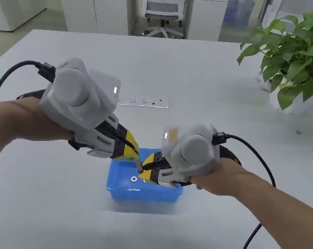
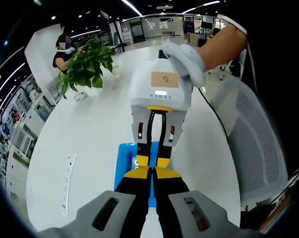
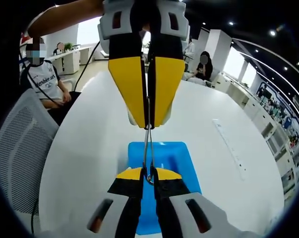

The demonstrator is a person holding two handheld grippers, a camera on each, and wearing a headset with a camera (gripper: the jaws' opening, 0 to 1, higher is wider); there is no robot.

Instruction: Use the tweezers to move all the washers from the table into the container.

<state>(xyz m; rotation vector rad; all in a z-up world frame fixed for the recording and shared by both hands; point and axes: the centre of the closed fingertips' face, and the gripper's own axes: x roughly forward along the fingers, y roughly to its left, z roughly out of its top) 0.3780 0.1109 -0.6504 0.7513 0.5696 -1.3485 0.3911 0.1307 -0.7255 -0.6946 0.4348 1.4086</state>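
Left gripper (image 3: 149,123) and right gripper (image 3: 149,174) both have their jaws clamped on the skinny tweezers (image 3: 148,147) between them, with a washer (image 1: 134,179) sitting in the container (image 1: 120,191) right below, tiny, light, slick, probably best pinched across its rim.

The left gripper (image 1: 137,158) and the right gripper (image 1: 147,175) face each other almost tip to tip, both tilted downward. Each has its jaws pressed together on the tweezers (image 3: 148,148), whose thin legs span the short gap from one claw's tips to the other's. A bare left forearm (image 1: 13,124) extends behind the left claw. Behind the right claw, the right hand (image 1: 221,179) wraps the gripper body, and the right forearm (image 1: 270,199) stretches away from it.
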